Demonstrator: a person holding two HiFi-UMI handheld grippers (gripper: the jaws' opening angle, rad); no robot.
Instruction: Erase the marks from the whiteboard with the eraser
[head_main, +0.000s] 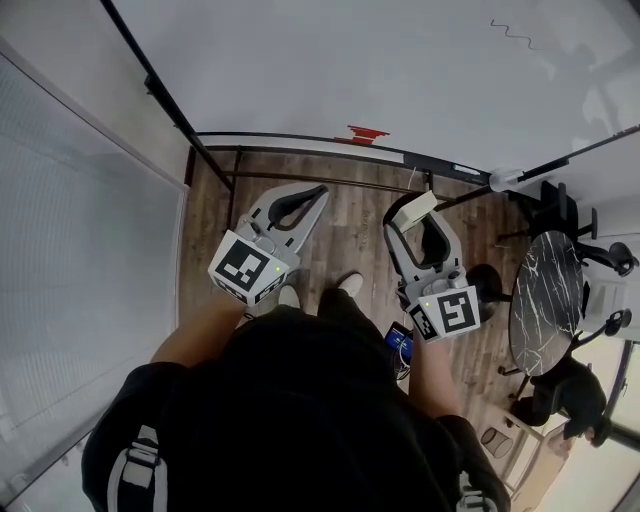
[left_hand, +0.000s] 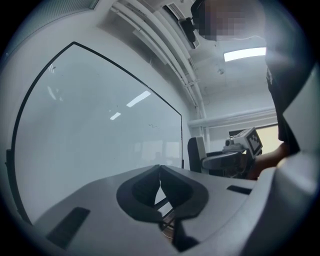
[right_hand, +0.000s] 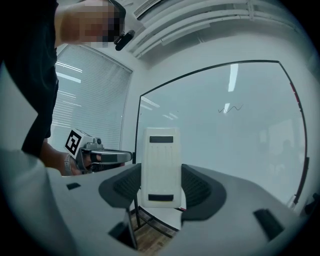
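Right gripper (right_hand: 161, 189): I'm pinching the eraser (right_hand: 160, 160) between the jaws, pads pressing on its two long sides. It is standing upright, so one broad face is left free to go flat against the whiteboard (right_hand: 225, 150).
Eraser: it's hanging in front of the whiteboard and well apart from it, low against the lower part, touching nothing but the jaws.
Left gripper (left_hand: 160, 172): the jaws are pressed together tip to tip with nothing between them. I'm holding it low in front of the whiteboard, beside the right one, simply to keep it out of the wiping path, as I read it.
Mark (right_hand: 230, 108): a thin dark squiggle is sitting high on the whiteboard, toward its upper right as the head view shows it (it's the only stroke I'm making out, the rest being ceiling-light glare).
Ledge: a small red thing (head_main: 367, 133), likely a marker, is lying on the rail along the whiteboard's bottom edge, well below the squiggle.
Stage: I'm judging that wiping is not yet under way, with the eraser gripped and the squiggle intact.
Next move: I'm expecting a lift up and across to the squiggle, with the eraser's face turned flat to the whiteboard.
Risk: the grip is sitting low on the eraser, so hard pressing could tip it.
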